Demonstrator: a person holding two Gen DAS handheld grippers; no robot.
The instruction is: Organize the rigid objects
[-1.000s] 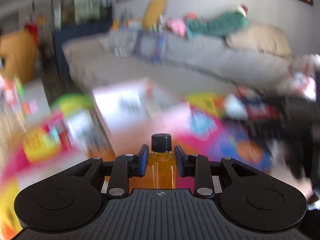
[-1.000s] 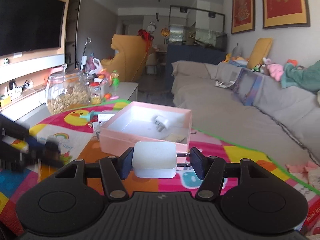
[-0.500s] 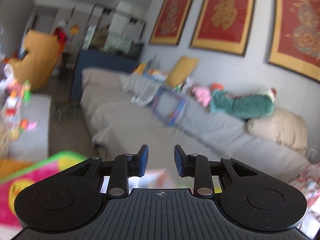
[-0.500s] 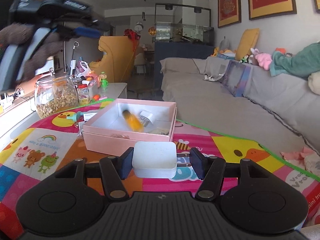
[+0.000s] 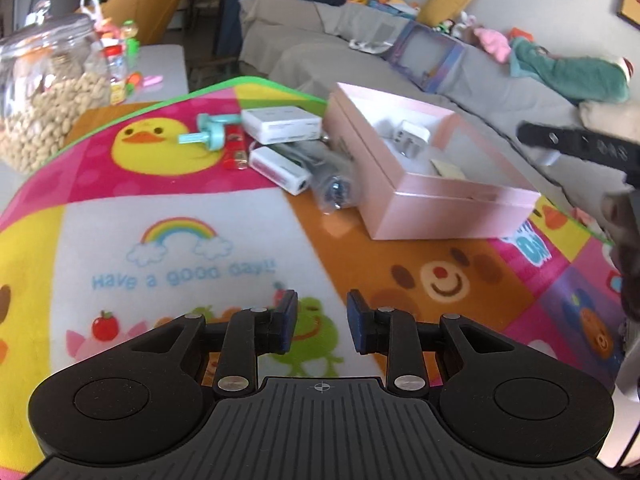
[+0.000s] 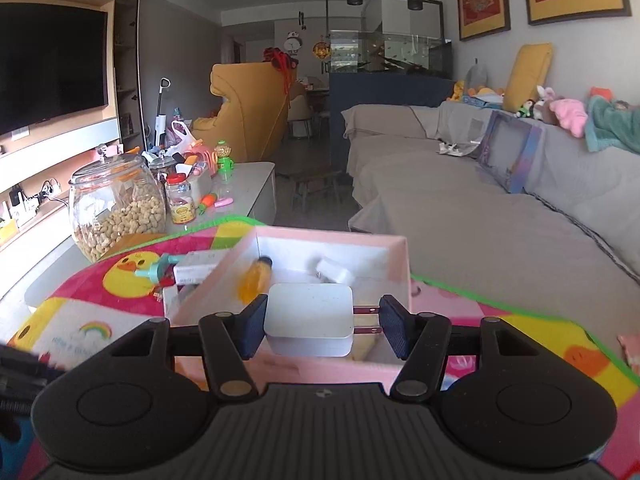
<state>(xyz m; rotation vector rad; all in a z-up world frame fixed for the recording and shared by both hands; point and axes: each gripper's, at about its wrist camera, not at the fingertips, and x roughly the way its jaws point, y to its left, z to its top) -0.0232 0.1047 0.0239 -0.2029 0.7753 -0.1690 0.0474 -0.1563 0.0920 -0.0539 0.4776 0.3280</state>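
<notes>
**Right gripper: charger positioned at the near wall of the box**

The right gripper holds a white charger crosswise between its pads. The left pad bears on the flat end of the body; the right pad bears on the tips of the two prongs. The long axis of the charger therefore lies along the jaw line, level with the desk, and the prongs point to the right of the view. The jaws stand about half open, closed on this wide load.

Directly ahead of the gripper lies the pink box. In the right wrist view the charger sits over the near wall of the box, so the open interior lies straight forward and slightly below. Judged from this, the coming move is a short forward advance and a release, with no turn of the wrist required.

Inside the box, an amber bottle lies tilted against the left wall, cap toward the far side. A small white plug lies near the far wall. The free floor is at centre and right, which is where the prongs point.

The left gripper carries nothing, its jaws narrowly apart. It hangs over the printed mat, well short of the loose items beside the box. The right hand is the nearer to the box.
</notes>
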